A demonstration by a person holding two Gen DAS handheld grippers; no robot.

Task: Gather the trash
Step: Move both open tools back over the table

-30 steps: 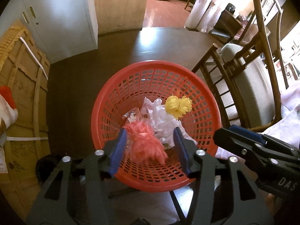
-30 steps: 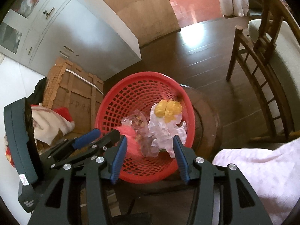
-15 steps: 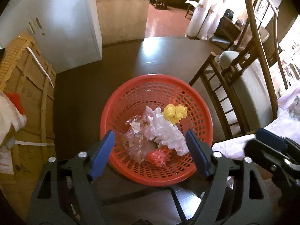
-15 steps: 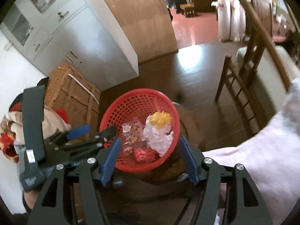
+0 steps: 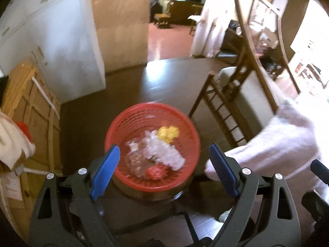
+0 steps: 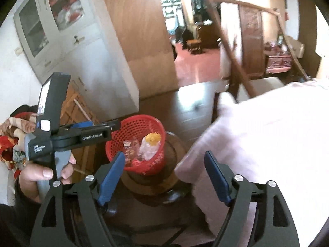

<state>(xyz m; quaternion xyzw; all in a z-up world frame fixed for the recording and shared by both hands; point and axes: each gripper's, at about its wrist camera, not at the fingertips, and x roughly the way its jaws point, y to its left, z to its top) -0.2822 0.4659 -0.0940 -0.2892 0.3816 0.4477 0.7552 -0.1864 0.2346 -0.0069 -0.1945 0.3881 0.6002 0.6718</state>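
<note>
The red basket (image 5: 152, 147) stood on a round dark stool (image 6: 152, 183), holding a yellow wad (image 5: 168, 132), white plastic (image 5: 162, 153), a clear wrapper (image 5: 134, 158) and a small red wad (image 5: 155, 171). The left gripper (image 5: 164, 173) hung above the basket, its jaws opening and nothing between them. The right gripper (image 6: 164, 180) was likewise opening and empty, well above the basket, beside a pink cloth (image 6: 257, 144). Both views were blurred. Risks, as judged: the light basket sat high on a small stool, so a careless sweep of either tool could tip it and spill the collected trash; the cloth edge near the right jaws could snag.
</note>
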